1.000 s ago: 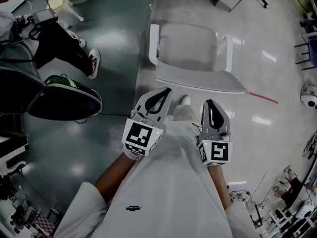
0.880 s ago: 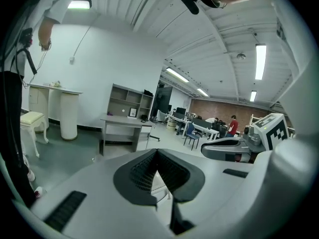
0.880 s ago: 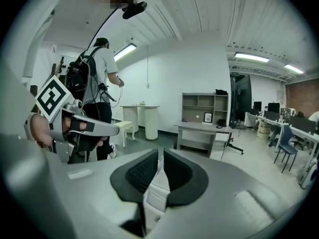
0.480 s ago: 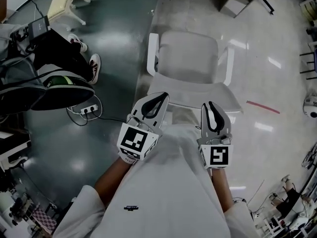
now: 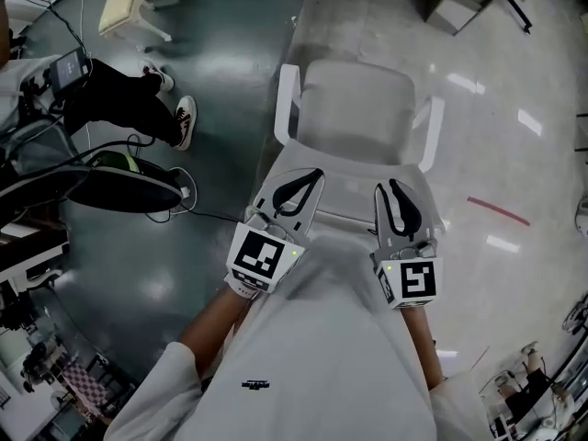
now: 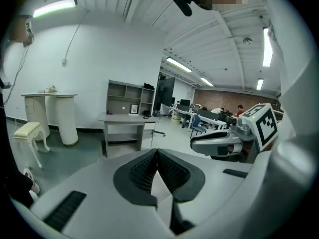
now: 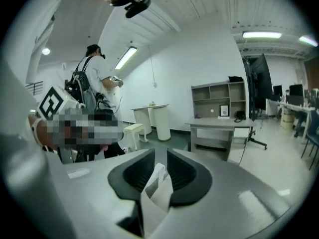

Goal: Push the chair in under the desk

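Note:
A white plastic armchair (image 5: pixel 356 108) stands on the floor just ahead of me, its backrest nearest to me. Both grippers hang over the top of that backrest. My left gripper (image 5: pixel 310 175) is shut and empty, as its own view shows (image 6: pixel 156 152). My right gripper (image 5: pixel 393 187) has its jaws opening, a narrow gap between them (image 7: pixel 158 156). Through that gap a white part of the chair (image 7: pixel 158 185) shows, and the pads do not press on it. The grey desk (image 6: pixel 127 121) stands farther ahead across the floor and also shows in the right gripper view (image 7: pixel 219 128).
A person in dark trousers and sneakers (image 5: pixel 138 99) stands to the left, beside a black rounded object (image 5: pixel 119 186) with cables. A cream stool (image 5: pixel 129 3) sits at the far left. A red tape strip (image 5: pixel 498 211) marks the floor on the right. A shelf unit (image 6: pixel 130 97) stands behind the desk.
The grippers have come forward over the chair's backrest. The right jaws, shut a second ago, now stand slightly apart. The left gripper stays shut.

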Tool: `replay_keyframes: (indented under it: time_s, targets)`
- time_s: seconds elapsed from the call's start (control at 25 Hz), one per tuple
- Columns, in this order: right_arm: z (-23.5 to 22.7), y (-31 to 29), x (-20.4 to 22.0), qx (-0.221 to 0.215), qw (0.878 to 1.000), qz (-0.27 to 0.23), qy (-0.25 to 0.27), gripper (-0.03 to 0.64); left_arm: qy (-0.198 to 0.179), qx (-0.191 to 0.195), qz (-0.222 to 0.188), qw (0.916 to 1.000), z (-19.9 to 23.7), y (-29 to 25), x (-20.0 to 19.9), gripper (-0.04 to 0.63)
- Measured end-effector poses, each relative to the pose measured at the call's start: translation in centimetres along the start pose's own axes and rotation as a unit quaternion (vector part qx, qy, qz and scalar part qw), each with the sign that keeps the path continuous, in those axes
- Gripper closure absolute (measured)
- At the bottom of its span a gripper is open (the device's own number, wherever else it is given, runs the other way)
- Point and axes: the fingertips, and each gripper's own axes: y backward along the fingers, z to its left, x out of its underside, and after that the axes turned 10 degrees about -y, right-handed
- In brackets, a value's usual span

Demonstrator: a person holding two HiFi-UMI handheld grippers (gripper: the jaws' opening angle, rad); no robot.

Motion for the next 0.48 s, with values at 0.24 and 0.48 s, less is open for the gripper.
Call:
replay_keyframes:
  time_s: [0.24, 0.48]
  targets:
    - [0.4, -1.2, -0.7, 0.003, 1.0, 0.002, -0.025, 0.538, -0.024, 0.028, 0.019, 0.9991, 1.2, 0.3, -0.3, 0.588]
    - [1.3, -1.4, 0.3, -0.018, 0.999, 0.023, -0.036, 0.522, -0.062, 0.098, 0.062, 0.9913, -0.4, 0.0, 2.0, 0.586]
